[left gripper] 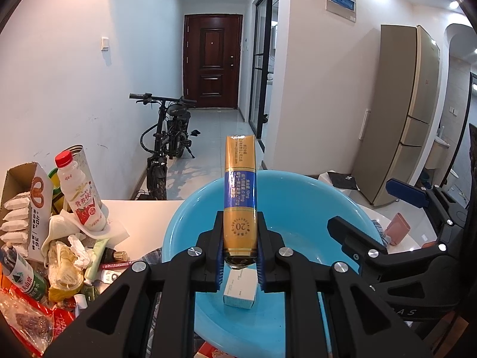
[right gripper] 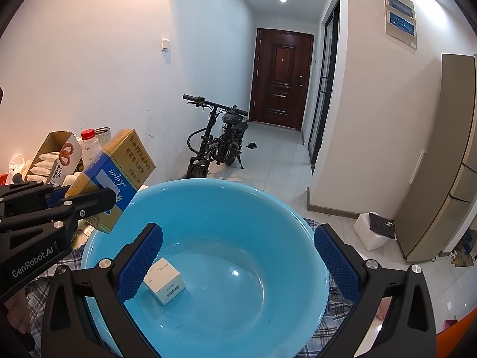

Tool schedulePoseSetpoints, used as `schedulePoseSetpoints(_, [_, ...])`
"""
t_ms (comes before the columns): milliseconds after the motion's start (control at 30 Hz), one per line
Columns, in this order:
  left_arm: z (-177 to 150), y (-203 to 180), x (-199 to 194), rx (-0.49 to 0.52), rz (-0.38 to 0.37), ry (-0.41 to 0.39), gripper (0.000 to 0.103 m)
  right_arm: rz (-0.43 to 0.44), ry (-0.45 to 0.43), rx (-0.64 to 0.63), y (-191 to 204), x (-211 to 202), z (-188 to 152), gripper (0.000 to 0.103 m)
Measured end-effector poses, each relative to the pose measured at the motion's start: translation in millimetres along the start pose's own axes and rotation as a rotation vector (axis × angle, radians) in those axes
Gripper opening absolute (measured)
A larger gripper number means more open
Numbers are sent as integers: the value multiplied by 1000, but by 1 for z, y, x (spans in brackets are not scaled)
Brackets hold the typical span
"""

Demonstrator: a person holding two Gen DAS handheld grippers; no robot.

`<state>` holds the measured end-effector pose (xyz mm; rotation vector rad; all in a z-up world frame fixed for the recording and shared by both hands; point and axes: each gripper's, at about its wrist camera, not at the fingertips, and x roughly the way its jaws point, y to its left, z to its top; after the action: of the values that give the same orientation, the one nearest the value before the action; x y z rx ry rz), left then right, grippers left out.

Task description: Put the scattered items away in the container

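My left gripper [left gripper: 240, 264] is shut on a gold and blue carton [left gripper: 240, 191] and holds it over the near rim of the blue basin [left gripper: 301, 208]. A small white box [left gripper: 240, 291] lies in the basin. In the right wrist view the carton [right gripper: 113, 173] hangs at the basin's left rim [right gripper: 208, 183], with the white box [right gripper: 164, 280] on the basin floor. My right gripper [right gripper: 238, 262] is open and empty above the basin. It also shows in the left wrist view [left gripper: 357, 238] at the right.
A heap of items lies left on the white table [left gripper: 143, 208]: a red-capped milk bottle [left gripper: 80, 191], a pretzel box [left gripper: 23, 205], a green bottle [left gripper: 23, 277], tubes and wrappers. A pink object [left gripper: 398, 228] lies right. A checked cloth [right gripper: 331, 319] lies under the basin.
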<state>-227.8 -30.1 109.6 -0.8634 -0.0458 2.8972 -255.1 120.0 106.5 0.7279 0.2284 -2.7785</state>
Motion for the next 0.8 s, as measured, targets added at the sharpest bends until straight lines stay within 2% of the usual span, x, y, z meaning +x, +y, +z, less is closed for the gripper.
schedulePoseSetpoints(733, [-2,-8,2,24,10,2,16,-8,10,-11,-1,1,-1,103])
schedulePoseSetpoints(767, [-3,-9,2,26,21,6,20,-8,8,-12,-1,1,-1,103])
schedulePoseSetpoints(800, [-3,-9,3,31,43,9,32,-11,7,-13,-2,0,-1,103])
